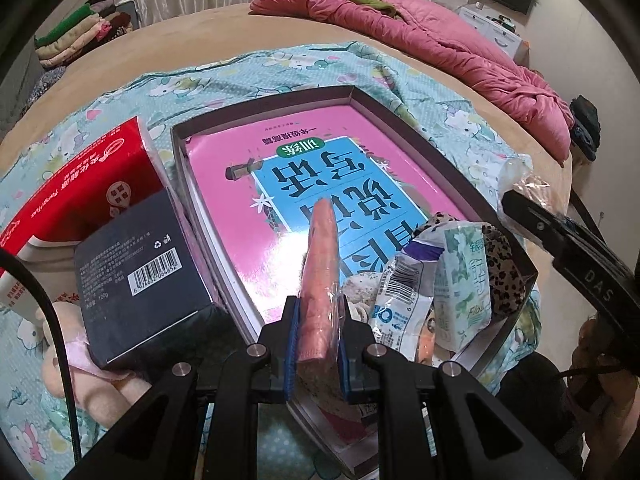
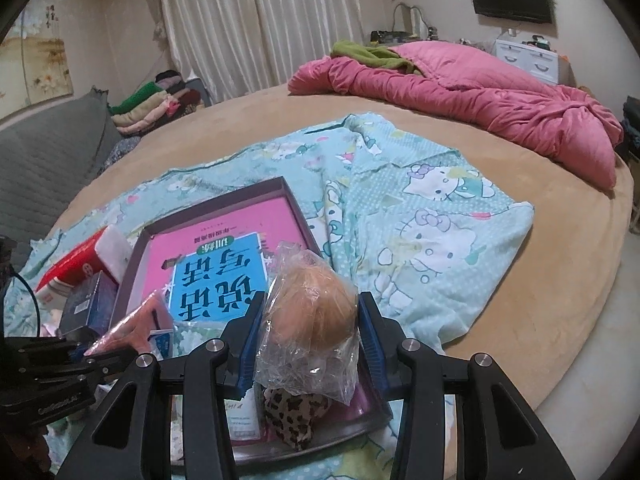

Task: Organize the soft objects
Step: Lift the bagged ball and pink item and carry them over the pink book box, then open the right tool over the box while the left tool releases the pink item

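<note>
Over the shallow box [image 1: 404,118] on the bed, the left gripper [image 1: 316,344] jaws pinch a soft wrapped sausage [image 1: 320,264] near its end, while the right gripper [image 2: 308,344] jaws, part-open, squeeze a light, squashy bagged bun [image 2: 312,312] whose film looks slippery.

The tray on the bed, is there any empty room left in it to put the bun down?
Yes. The far half of the tray is free: only the flat pink book lies there, up to the far rim. The near end is crowded with a leopard pouch and packets. Beside the tray's left wall, boxes crowd in; to its right, the blue sheet lies bare.
</note>
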The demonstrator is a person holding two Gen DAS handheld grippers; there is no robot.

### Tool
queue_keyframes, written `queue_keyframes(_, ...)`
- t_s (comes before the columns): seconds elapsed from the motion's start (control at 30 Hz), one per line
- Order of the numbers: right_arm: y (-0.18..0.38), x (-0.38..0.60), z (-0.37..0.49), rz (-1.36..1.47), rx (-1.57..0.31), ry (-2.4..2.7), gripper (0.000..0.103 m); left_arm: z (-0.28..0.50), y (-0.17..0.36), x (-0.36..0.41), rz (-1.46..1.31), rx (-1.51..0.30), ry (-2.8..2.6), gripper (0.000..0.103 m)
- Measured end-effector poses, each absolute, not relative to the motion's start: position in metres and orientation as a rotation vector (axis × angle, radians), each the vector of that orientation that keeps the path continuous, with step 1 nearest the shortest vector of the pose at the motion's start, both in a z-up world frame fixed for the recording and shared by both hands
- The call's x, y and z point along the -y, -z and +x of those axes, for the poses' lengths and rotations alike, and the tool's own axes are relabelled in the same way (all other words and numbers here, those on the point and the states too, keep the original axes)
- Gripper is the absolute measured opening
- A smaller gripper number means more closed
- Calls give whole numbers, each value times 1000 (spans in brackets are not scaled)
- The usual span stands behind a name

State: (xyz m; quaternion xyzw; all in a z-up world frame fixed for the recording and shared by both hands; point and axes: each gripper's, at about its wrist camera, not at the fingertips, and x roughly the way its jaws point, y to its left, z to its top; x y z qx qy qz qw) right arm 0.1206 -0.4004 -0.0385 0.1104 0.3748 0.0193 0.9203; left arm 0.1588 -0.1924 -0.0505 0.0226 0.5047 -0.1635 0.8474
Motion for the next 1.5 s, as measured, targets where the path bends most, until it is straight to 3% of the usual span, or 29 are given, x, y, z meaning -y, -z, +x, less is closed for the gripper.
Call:
queue_keyframes(1.07,54,381,140,213,-839,-96,49,160,52,190,40,-1061,338,17)
queue_keyframes(1.17,52,381,138,212,-827,-89,62,160,52,189,38,-1059,340,17)
queue_keyframes(1.5,49,383,136,218,-810,-83,65,159,50,188,17,-1055,357,17)
